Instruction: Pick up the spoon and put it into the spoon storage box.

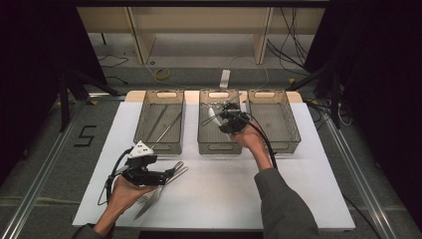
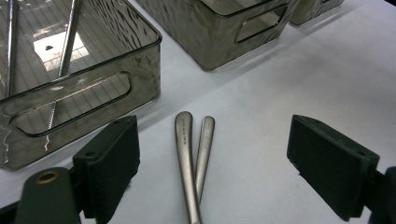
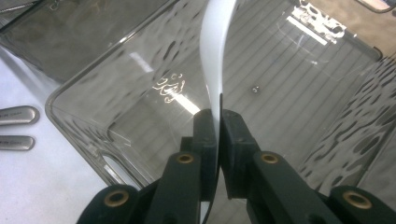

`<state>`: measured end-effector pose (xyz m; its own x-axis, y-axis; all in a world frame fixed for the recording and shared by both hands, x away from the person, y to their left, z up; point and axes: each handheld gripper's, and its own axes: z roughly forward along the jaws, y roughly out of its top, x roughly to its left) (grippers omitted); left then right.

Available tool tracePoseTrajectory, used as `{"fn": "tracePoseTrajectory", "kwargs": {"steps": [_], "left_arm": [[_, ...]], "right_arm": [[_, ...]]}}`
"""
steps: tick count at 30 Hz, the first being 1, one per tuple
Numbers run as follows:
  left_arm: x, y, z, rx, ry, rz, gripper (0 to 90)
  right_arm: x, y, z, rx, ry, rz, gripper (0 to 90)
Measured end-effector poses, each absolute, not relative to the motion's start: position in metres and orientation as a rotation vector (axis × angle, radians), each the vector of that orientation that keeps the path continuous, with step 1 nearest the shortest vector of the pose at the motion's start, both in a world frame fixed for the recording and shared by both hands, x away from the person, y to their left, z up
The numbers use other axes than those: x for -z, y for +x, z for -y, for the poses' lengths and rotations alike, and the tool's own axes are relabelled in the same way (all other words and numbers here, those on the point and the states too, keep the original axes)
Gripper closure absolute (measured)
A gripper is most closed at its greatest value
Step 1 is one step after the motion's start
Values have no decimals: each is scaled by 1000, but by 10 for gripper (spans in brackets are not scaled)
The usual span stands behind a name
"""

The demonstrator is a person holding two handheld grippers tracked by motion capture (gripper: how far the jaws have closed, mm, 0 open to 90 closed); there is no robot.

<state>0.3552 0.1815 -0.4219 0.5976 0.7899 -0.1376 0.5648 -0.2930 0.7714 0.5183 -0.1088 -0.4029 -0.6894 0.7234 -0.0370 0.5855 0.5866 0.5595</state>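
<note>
Holding a thin, stiff, slippery white blade (image 3: 215, 51) edge-on above the middle bin (image 3: 84, 88) at frame centre, the right gripper (image 3: 217, 126) clamps it; left gripper (image 2: 212, 158) gapes over two handles (image 2: 191, 154).

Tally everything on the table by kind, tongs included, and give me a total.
Grey see-through bins: 3
Thin metal rods inside one bin: 2
Cutlery handles lying on the white table: 2
Flat shiny piece clamped in the right tongs: 1
Tongs, counting the open left tongs: 2
Total: 10
</note>
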Motion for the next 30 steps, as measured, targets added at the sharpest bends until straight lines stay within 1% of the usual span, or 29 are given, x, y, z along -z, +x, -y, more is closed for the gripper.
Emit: {"fn": "tracePoseTrajectory", "kwargs": {"steps": [4, 7, 10, 15, 17, 25, 27, 30], "left_arm": [[422, 356, -181, -337, 1995, -1077, 164], [423, 356, -181, -331, 1998, -1081, 164], [423, 356, -181, -331, 2010, -1080, 164], [424, 357, -181, -328, 2018, -1091, 164], [424, 357, -181, -322, 2022, -1096, 164], [426, 358, -181, -304, 2036, -1113, 164], [427, 359, -181, -300, 2048, -1113, 164], [428, 359, -180, -289, 2055, -1122, 164]], "right_arm": [[405, 519, 107, -769, 1090, -2552, 839], [404, 518, 107, -803, 1085, -2550, 797], [400, 517, 106, -813, 1087, -2547, 734], [395, 512, 114, -853, 1073, -2549, 659], [392, 507, 118, -873, 1073, -2541, 634], [381, 478, 136, -953, 1007, -2535, 449], [379, 467, 140, -967, 990, -2532, 420], [377, 452, 147, -1005, 967, -2524, 401]]}}
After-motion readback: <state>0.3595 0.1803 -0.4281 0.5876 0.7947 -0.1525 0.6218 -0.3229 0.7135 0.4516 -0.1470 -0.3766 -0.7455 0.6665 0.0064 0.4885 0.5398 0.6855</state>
